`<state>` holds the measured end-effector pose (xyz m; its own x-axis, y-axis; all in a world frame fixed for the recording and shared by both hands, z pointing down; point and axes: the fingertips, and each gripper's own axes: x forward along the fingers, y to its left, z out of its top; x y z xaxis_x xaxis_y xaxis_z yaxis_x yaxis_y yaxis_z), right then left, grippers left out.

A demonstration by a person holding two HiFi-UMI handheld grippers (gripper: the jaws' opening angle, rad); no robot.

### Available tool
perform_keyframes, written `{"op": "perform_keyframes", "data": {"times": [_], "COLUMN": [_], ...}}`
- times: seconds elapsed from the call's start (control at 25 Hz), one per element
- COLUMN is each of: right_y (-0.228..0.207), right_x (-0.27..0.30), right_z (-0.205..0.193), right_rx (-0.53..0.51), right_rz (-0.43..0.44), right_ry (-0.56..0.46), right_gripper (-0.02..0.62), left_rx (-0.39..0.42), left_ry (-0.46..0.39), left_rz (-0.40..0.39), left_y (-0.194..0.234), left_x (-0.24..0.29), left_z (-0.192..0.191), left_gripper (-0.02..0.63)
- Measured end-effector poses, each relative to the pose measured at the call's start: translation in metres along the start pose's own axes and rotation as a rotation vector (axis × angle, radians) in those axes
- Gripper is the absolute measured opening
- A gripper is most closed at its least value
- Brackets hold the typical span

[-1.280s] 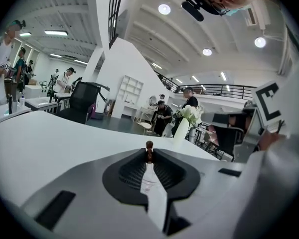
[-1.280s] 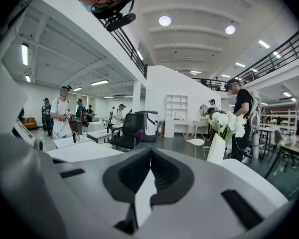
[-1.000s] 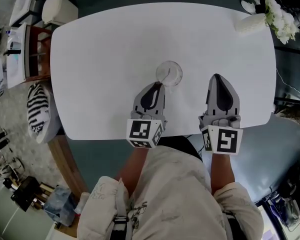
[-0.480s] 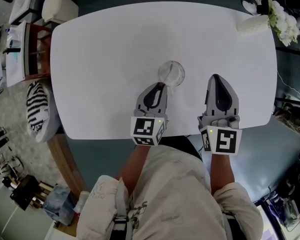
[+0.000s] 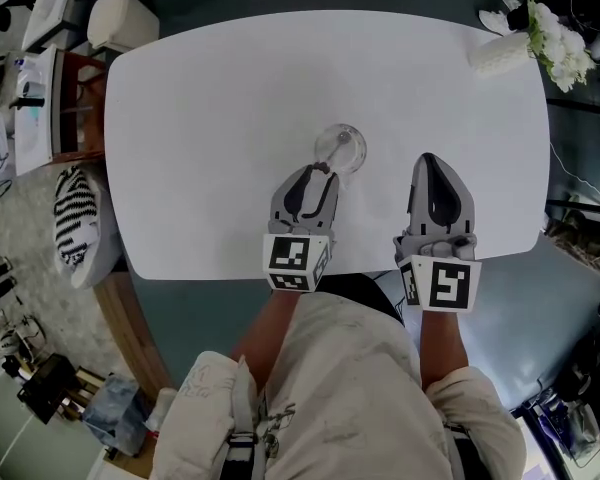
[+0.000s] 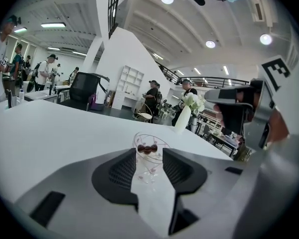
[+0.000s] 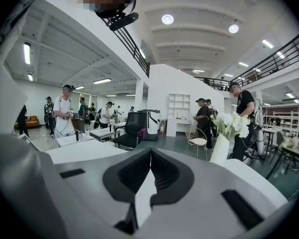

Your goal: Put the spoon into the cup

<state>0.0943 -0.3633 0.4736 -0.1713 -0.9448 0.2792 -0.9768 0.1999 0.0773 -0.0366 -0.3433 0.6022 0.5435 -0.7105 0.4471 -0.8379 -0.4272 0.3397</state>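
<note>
Two tools: left hand-held gripper (image 5: 319,169) opening, nothing pinched, cup (image 5: 340,147) just beyond its tips; right hand-held gripper (image 5: 432,159) clenched, empty. Risk: a forward nudge could topple the cup.

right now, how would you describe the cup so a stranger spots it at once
Start at the white table and go to its middle. The cup stands there: a clear glass with small dark red marks, unlike the opaque white vase of flowers at the far corner.
</note>
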Motion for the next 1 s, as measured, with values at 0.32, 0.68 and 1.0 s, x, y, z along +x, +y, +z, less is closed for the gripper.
{"op": "perform_keyframes", "data": {"times": [0.32,0.68,1.0], "right_y": [0.003,0.0,-0.017], "right_x": [-0.02,-0.072,-0.123], "right_z": [0.014,0.017,0.013], "right_rx": [0.001,0.006,0.023], "right_rz": [0.013,0.039,0.015], "right_ry": [-0.046,-0.103,-0.158], "right_gripper": [-0.012,-0.011,-0.011], "left_rx": [0.045,0.096,0.144], "left_ry": [-0.033,-0.084,-0.124], "left_rz": [0.028,0.082,0.111], "left_y": [-0.008,-0.036,-0.065], "left_x": [-0.018,-0.055,-0.091], "left_z": [0.01,0.01,0.004], "left_gripper": [0.17,0.17,0.17]}}
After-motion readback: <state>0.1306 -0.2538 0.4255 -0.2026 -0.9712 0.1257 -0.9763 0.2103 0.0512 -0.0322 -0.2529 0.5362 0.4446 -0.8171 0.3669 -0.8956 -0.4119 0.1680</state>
